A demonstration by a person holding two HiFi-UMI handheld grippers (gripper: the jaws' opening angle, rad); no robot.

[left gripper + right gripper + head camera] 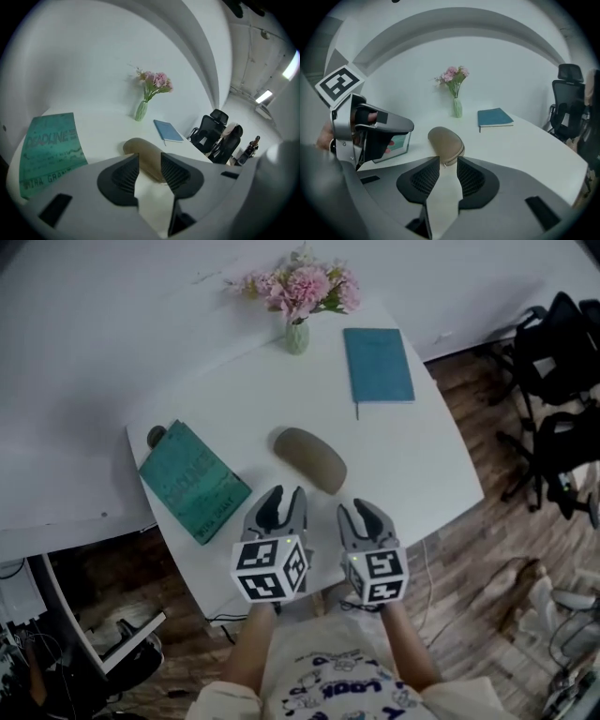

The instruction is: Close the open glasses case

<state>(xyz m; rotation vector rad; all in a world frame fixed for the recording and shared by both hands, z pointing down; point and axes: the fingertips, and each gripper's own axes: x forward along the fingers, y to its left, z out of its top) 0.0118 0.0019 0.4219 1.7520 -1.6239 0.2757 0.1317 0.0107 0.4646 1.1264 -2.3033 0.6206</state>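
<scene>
A tan oval glasses case (309,458) lies near the middle of the white table (412,456), its lid down on the base with a zipper seam along the side (446,144). Both grippers hover at the table's near edge, short of the case and apart from it. My left gripper (286,495) stands open with nothing between its jaws; in the left gripper view the case (145,157) shows just beyond the left gripper (150,161). My right gripper (357,509) is also open and empty, and the right gripper (448,164) points at the case's near end.
A green book (195,481) lies left of the case, with a small dark round thing (157,435) at its far corner. A blue notebook (378,364) and a vase of pink flowers (298,334) sit at the far side. Black office chairs (553,362) stand at the right on the wood floor.
</scene>
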